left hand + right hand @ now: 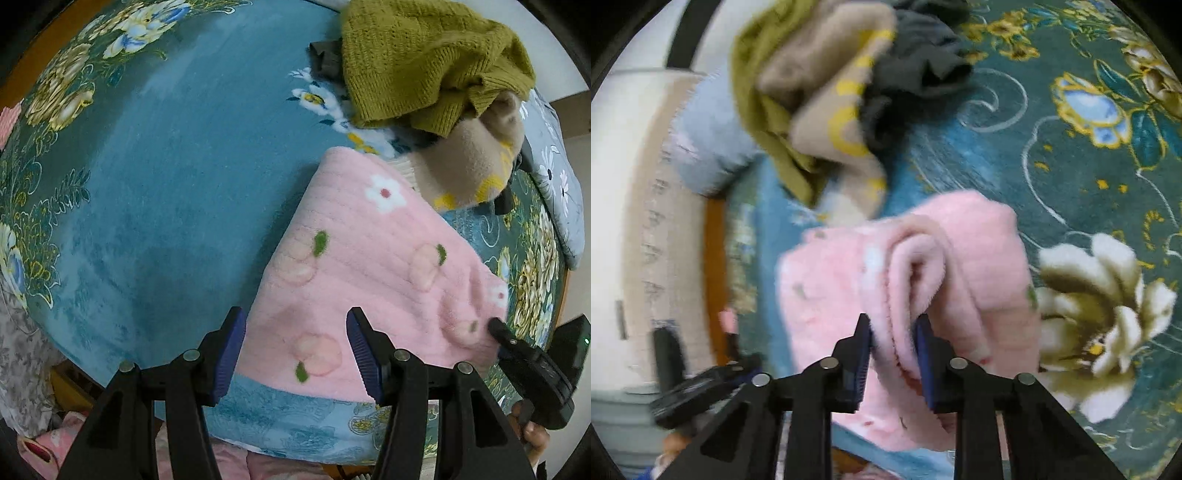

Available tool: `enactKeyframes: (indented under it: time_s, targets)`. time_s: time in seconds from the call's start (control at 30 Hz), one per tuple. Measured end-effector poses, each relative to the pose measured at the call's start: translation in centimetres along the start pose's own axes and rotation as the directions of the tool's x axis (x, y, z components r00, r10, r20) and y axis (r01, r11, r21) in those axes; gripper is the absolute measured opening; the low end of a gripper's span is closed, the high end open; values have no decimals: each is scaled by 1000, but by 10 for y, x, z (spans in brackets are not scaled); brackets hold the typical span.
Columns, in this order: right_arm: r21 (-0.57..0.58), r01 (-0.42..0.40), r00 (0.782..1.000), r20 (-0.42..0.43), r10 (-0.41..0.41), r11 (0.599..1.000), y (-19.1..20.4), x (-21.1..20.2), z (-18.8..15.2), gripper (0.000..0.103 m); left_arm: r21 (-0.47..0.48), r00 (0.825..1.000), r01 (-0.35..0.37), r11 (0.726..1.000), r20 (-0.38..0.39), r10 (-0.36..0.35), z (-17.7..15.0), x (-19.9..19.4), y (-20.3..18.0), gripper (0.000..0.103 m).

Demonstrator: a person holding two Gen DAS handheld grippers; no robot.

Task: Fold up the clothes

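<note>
my right gripper [894, 325] fingers pinch a fold of the pink fleece garment [369, 280] at lower centre; my left gripper [295, 328] fingers gape wide over its near edge on the blue floral bedspread [166, 184].

Motion is blurring the right wrist view, smearing the pile of clothes [827, 110]. The green sweater [424, 62] is hiding the dark garment [325, 55] beneath.

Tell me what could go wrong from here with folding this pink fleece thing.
1. The right gripper pinches only a bunched ridge of the pink fleece garment, so the fabric may slip out or fold crookedly.
2. The left gripper is open and holds nothing, so its side could drag.
3. The unfolded pile, including the olive knit sweater, lies close behind; the garment might snag it.
</note>
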State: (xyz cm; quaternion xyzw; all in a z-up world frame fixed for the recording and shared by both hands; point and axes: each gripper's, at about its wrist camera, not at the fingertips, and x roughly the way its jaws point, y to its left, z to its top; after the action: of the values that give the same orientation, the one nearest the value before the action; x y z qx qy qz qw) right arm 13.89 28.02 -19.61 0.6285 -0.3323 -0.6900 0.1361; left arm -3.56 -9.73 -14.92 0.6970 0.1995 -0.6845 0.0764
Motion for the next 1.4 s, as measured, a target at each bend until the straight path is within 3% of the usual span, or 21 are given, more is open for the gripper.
enactKeyframes:
  time_s: [0.2,0.23,0.33,0.47,0.57,0.73,0.93,1.13,1.4]
  targets:
    - [35,44,999,7,-45,998,-18,0,1,28,30,997,-32,999,-67,34,2,22,-3,58]
    - [34,50,999,5,-50,998,-19,1,1,32,30,996,-45,999,-78,47,1,27,-3,58]
    - [31,67,998,-2,-67,997,-23,3,1,56,30,992,-66,997,-109,69,-2,39,-4,58]
    - [59,47,998,-32,-45,997,-34,9,0,62,37,986,-81,996,-143,85,-6,48,-3,58]
    - [106,-43,996,-71,51,993,-44,16,-3,62,38,985,-85,996,-150,90,-6,51,-2,58]
    - [107,-35,993,-108,47,994,-45,33,-1,62,47,981,-101,994,-161,107,-2,56,1,58]
    - [121,-74,993,-83,84,990,-32,26,-3,63,22,981,-104,994,-164,106,-2,56,9,58]
    - [92,-115,991,-56,121,989,-11,13,-6,36,1,983,-98,995,-153,97,0,48,20,58]
    - [63,-171,985,-13,172,983,13,-6,-12,33,-36,988,-95,995,-126,90,7,37,38,58]
